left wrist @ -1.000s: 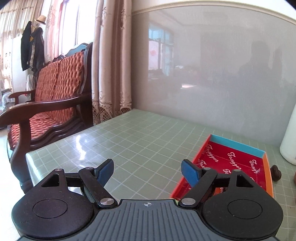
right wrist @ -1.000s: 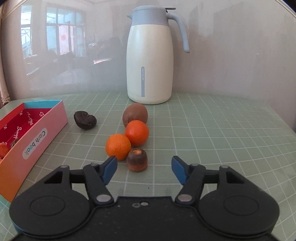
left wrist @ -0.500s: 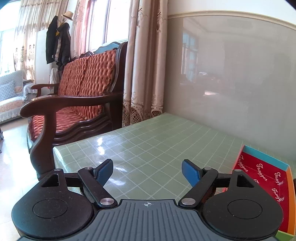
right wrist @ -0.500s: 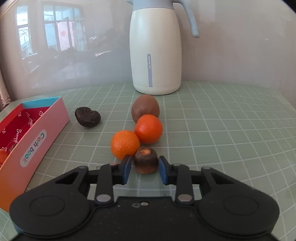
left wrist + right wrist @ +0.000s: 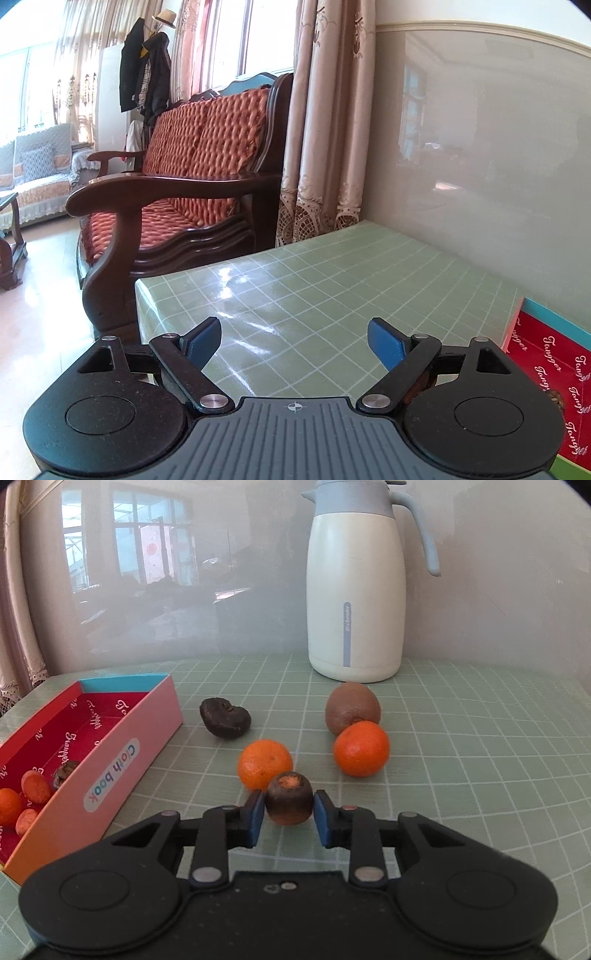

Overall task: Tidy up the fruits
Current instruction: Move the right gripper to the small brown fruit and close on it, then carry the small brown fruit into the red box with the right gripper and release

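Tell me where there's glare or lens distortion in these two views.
Left wrist view: window light glares in white streaks on the green tablecloth, and the wall panel's top trim bows from the fisheye. Right wrist view: the glossy wall mirrors a window; the jug leans slightly.

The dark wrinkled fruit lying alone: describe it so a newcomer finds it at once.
Start at the white jug by the wall, then look down-left across the green table toward the pink box. The dark wrinkled fruit lies between the box and the kiwi, touching nothing: almost black, heart-shaped, shrivelled.
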Motion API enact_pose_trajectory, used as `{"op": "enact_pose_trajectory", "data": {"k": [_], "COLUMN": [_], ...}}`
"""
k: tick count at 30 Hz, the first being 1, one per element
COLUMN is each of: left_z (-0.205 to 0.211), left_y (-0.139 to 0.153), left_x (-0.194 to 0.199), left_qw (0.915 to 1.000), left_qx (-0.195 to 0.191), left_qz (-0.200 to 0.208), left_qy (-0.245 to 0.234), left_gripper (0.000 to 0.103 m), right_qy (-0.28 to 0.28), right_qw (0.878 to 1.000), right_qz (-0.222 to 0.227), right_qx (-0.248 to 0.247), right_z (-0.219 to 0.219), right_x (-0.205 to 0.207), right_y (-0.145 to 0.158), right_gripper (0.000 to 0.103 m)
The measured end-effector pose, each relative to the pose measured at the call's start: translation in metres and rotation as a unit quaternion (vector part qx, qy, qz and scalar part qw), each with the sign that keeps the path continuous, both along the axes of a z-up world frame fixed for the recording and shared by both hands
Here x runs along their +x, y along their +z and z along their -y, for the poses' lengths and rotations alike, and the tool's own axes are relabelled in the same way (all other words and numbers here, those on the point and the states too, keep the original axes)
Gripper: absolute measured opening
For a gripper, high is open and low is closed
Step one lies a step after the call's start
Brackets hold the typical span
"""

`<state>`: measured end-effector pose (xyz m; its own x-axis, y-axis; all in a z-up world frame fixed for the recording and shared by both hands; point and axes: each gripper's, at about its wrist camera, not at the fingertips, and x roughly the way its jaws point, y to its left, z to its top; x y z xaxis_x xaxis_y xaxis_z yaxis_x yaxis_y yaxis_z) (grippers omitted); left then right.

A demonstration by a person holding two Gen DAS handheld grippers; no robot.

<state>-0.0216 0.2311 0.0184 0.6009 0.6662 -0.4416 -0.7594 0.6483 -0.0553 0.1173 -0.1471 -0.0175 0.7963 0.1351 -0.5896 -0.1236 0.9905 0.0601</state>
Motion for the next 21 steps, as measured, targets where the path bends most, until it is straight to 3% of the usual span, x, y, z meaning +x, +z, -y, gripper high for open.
{"op": "enact_pose_trajectory", "data": {"k": [11, 21], "left_z": [-0.025, -0.03], "left_y": [-0.006, -0.008], "left_x": [-0.014, -0.018], "left_qw": [0.9989, 0.9987], "left_qx": [-0.03, -0.03], "left_qz": [-0.004, -0.01], "left_qy": [0.036, 0.041], "left_gripper": [0.089, 0.091], "right_qy": [0.069, 0.155], "right_qw": [0.997, 0.984], "right_qz": [0.035, 0.083], "right_qx": [0.011, 0.013], "right_z": [-0.033, -0.076], "right_x": [-0.014, -0.036], "right_y": [0.015, 0.033], "right_gripper": [0.028, 0.028]}}
